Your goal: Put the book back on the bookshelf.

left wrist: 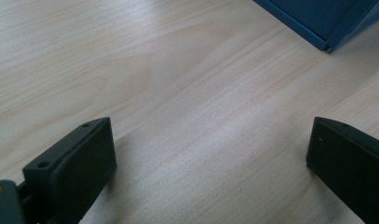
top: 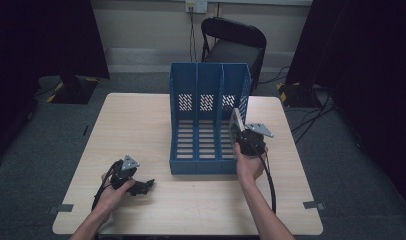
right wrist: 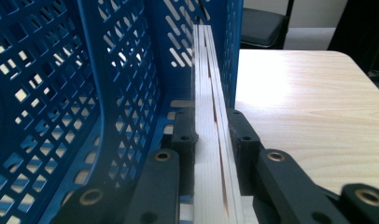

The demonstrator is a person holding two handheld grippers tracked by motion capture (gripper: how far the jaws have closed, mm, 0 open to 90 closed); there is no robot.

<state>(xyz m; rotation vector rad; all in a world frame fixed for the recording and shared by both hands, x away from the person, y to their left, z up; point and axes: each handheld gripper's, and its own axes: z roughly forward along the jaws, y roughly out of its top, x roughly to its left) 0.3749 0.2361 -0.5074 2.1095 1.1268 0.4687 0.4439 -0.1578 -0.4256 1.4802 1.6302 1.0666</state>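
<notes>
Blue file rack [top: 208, 120]: right tool [right wrist: 211, 135] clamps thin book [right wrist: 210, 116] at rightmost slot's wall; book's cover unreadable. Left tool [left wrist: 211, 154] released over bare table [left wrist: 178, 70].

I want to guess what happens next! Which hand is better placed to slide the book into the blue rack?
The right. The right gripper is already shut on the book, at the blue rack's rightmost slot. The left gripper is open over bare table, holding nothing.

Book [right wrist: 211, 140] bottom edge cut off by frame; blue file rack [left wrist: 325, 21] only corner visible.
</notes>
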